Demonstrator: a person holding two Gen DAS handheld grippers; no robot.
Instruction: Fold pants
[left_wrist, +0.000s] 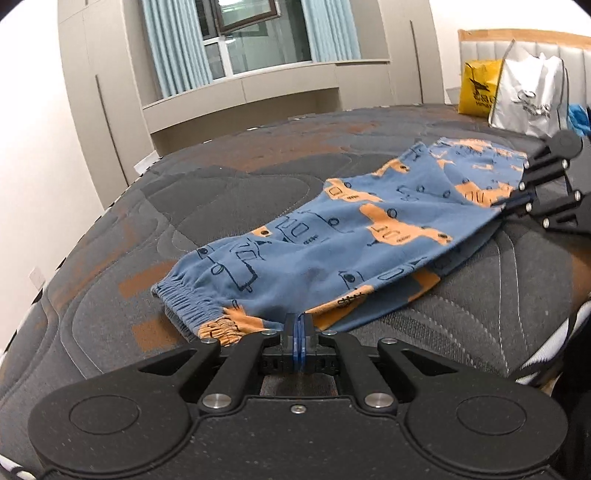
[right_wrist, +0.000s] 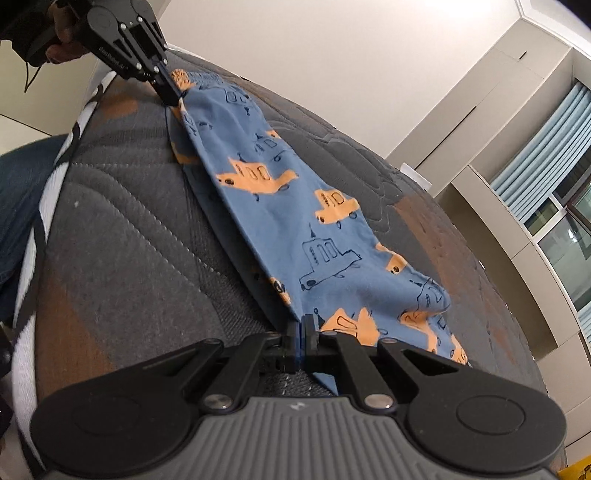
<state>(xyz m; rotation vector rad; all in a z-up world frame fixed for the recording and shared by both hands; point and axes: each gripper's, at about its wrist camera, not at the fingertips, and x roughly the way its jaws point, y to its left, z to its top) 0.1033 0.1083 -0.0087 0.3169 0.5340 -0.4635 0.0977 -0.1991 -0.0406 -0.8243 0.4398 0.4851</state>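
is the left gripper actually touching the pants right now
Touching. In the left wrist view the left gripper has its blue pads shut on the near edge of the pants, with fabric pinched between them.

One pair of blue pants (left_wrist: 332, 236) with orange vehicle prints is lying on one quilted grey mattress (left_wrist: 221, 192). Two grippers are pinching it: the left gripper (left_wrist: 299, 325) and the right gripper (right_wrist: 301, 326). Two bags are standing at the far end, one yellow bag (left_wrist: 478, 90) and one white bag (left_wrist: 528, 99).
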